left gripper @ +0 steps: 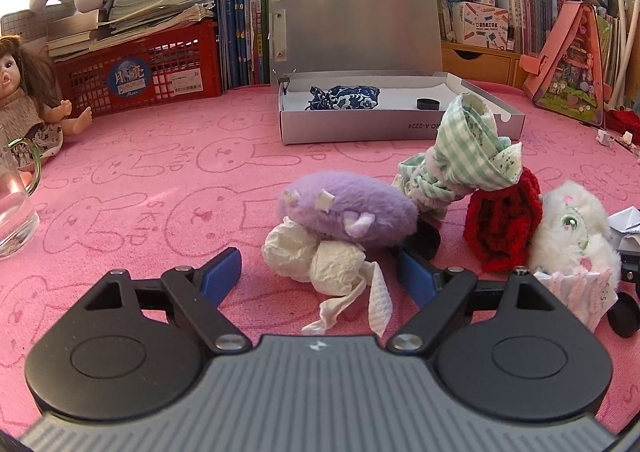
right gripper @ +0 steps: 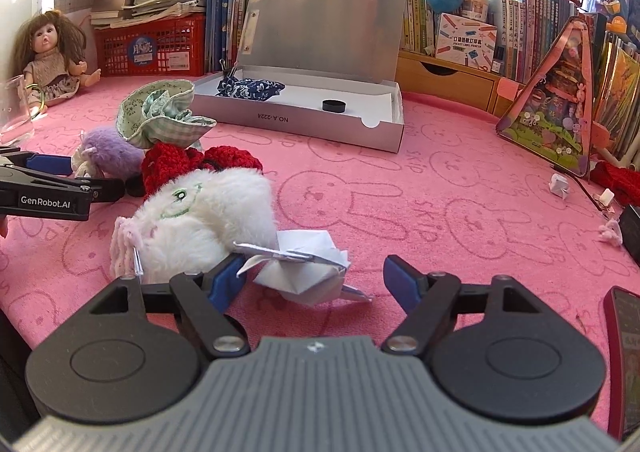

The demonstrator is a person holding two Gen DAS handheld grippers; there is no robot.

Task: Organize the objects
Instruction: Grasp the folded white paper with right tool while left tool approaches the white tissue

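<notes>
Nearest, in the left wrist view: left tongs (left gripper: 320,276) spread wide, nothing pinched, blue pads to either side of a crumpled white tissue wad (left gripper: 316,258) lying on the pink bunny-print counter (left gripper: 160,179). Touching the wad from behind, a purple plush toy (left gripper: 350,211). To its right, heaped close together, a green checked cloth bundle (left gripper: 464,155), a red knitted piece (left gripper: 504,223) and a white fluffy toy (left gripper: 572,236).

Nearest, in the right wrist view: right tongs (right gripper: 316,280) likewise spread, nothing pinched, bracketing a folded white paper figure (right gripper: 308,268) that rests against the white fluffy toy; whether the near pad touches the paper, unclear. Off to the right edge, a dark red phone-like slab (right gripper: 624,356).

Farther back, mid-counter: an open silver box (left gripper: 400,127) with lid raised, already holding a blue patterned cloth (left gripper: 344,97) and a small black ring (left gripper: 428,103). At far left, a glass cup (left gripper: 16,203) and a doll (left gripper: 24,99). Behind everything, a red crate (left gripper: 140,67), stacked books and shelved plush toys.

Step in hand, by judgement: lining up grasps on loose items, probably bound for the box. Next move calls for closing gently on the tissue wad and on the paper, both soft and easily crushed, then lifting clear of the neighbouring toys without dragging them along.
</notes>
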